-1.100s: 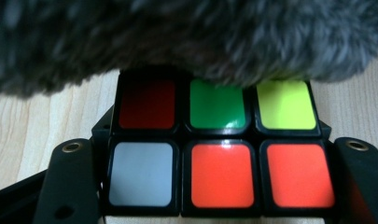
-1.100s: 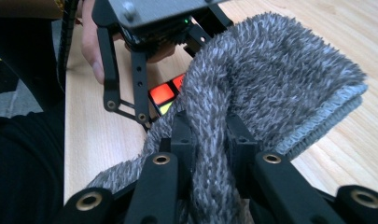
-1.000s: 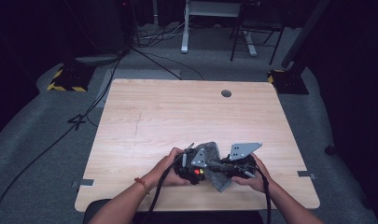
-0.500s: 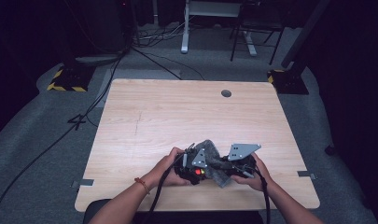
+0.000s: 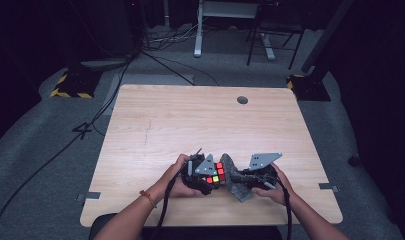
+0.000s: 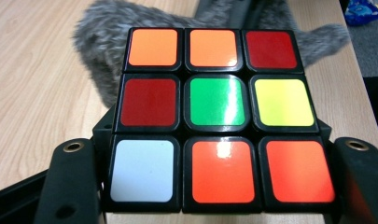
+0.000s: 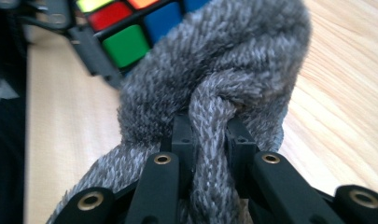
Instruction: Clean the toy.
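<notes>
Desk point(image 5: 200, 125): pale wood, round grommet point(image 5: 242, 100) near far edge. 
Cube point(image 6: 217, 116): scrambled colour puzzle, near front edge of desk, clamped between jaws of left gripper point(image 5: 206, 176); facing side orange, orange, red; red, green, yellow; white, orange, orange. 
Cloth point(image 7: 214, 93): grey, fuzzy knit, just beside cube on its right, touching it. 
Right gripper point(image 7: 210, 135): jaws pinched on a twisted fold of cloth. 
Hands point(image 5: 177, 180) on both grippers.
</notes>
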Available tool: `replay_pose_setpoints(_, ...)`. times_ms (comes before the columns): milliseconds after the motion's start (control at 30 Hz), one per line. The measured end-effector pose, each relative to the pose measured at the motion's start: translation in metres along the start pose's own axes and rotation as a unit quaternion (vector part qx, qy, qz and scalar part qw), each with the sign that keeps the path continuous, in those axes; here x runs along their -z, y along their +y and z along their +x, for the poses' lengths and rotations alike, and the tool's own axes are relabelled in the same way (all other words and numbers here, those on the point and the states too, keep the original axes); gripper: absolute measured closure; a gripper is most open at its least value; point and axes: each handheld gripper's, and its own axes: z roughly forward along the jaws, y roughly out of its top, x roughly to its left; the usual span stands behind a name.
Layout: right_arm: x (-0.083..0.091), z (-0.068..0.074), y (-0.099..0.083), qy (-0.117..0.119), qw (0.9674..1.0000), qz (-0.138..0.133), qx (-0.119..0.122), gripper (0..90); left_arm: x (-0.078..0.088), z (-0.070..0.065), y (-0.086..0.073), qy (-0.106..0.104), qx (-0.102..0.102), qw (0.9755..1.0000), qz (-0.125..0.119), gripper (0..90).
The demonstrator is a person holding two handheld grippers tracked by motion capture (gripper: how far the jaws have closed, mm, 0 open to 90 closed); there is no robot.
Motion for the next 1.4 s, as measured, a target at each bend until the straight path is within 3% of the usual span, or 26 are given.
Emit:
replay_pose_setpoints(67,0.002,0.002,0.002,0.019,0.9997,-0.012,0.003,78.4,-0.002,0.0,0.0,0.004,0.0,0.9999,0.012,33.5)
replay_pose_setpoints(167,0.004,0.007,0.006,0.027,0.9991,-0.032,0.008,78.4,-0.007,0.001,-0.001,0.005,0.0,0.9998,0.021,33.3)
replay_pose_setpoints(333,0.011,0.01,0.013,0.022,0.9972,-0.07,0.012,78.4,-0.015,-0.002,0.0,0.01,-0.009,0.9988,0.047,33.3)
replay_pose_setpoints(433,0.009,0.011,0.015,-0.01,0.998,-0.059,0.019,78.3,-0.012,-0.003,0.002,0.013,-0.012,0.9991,0.039,33.5)
replay_pose_setpoints(533,0.006,0.008,0.011,-0.023,0.9988,-0.039,0.016,78.3,-0.006,-0.002,0.003,0.01,-0.011,0.9997,0.019,33.5)
replay_pose_setpoints(833,-0.002,0.004,0.002,-0.006,1.0,-0.007,0.002,78.3,0.001,-0.004,0.005,0.006,-0.019,0.9997,0.013,33.5)
replay_pose_setpoints(933,0.001,0.002,0.003,-0.03,0.9995,-0.008,0.002,78.3,0.002,-0.005,0.005,0.009,-0.024,0.9995,0.02,33.5)
replay_pose_setpoints(1000,0.003,0.001,0.003,-0.059,0.9982,-0.01,-0.003,78.4,0.003,-0.007,0.005,0.01,-0.027,0.9994,0.019,33.5)
replay_pose_setpoints(1100,0.006,-0.005,0.0,-0.074,0.997,-0.012,-0.018,78.5,0.003,-0.009,0.006,0.01,-0.029,0.9993,0.019,33.5)
replay_pose_setpoints(1233,0.006,-0.006,-0.002,-0.066,0.9974,-0.008,-0.026,78.4,0.005,-0.005,0.005,0.021,-0.014,0.9996,0.014,33.5)
replay_pose_setpoints(1400,0.003,0.005,0.001,0.006,0.9994,-0.034,-0.008,78.4,0.005,0.003,0.004,0.032,0.007,0.9994,0.008,33.4)
